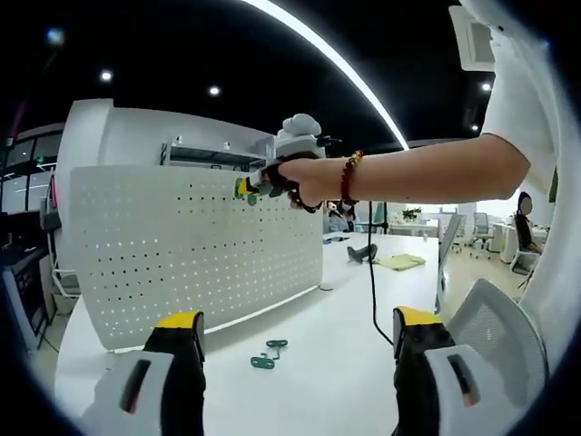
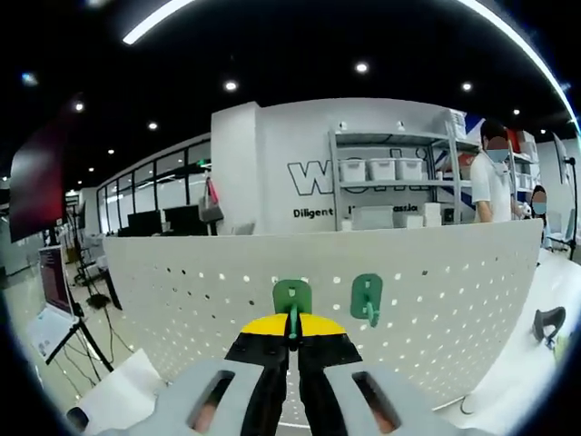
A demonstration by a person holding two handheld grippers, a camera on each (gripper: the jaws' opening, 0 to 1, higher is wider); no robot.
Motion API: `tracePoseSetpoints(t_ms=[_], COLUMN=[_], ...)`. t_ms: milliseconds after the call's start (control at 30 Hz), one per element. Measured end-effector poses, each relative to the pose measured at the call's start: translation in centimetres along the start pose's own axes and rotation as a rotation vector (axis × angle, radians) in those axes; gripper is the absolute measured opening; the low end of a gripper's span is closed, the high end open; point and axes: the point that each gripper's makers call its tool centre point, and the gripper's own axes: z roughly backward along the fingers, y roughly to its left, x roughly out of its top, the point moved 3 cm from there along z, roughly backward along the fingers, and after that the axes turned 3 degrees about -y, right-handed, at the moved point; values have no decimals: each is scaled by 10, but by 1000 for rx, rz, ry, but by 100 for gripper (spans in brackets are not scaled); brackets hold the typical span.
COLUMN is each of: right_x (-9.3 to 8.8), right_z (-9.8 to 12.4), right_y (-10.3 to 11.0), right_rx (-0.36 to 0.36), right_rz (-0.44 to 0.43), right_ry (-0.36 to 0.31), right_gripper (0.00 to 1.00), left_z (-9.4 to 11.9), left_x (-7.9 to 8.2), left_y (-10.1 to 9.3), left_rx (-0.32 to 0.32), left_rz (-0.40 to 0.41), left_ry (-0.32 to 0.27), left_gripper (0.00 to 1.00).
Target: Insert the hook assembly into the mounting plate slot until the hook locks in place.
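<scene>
One white perforated metal pegboard panel stands up front. Two green plastic hooks sit against its face. Two more green hooks lie loose on the white bench. Four hooks counted.

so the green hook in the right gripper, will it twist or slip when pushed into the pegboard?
Probably stiff: the green hook looks like moulded plastic. It may pivot, since the right gripper pinches only its thin stem. The pegboard stands upright and could flex or shift.

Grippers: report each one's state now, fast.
Left gripper: open, holding nothing.
Right gripper: shut on a green hook at the pegboard.
</scene>
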Motion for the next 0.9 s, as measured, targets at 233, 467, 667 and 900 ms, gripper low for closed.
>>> tracePoseSetpoints(t_ms=[233,467,667,900], right_x=[-1,1,2,-3], right_z=[-7,-16,-22,-25], right_y=[-5,-8,-9,-10], right_rx=[-16,-28,-29,-33], right_rz=[-3,-15,-10,-34], right_ry=[7,17,23,46], right_gripper=[1,1,1,1], left_z=[2,4,4,4], left_x=[-5,-8,-8,-12], left_y=[3,8,11,14], left_rx=[8,17,24,32], left_rz=[2,13,12,17], left_ry=[18,21,19,34], left_gripper=[87,88,87,87])
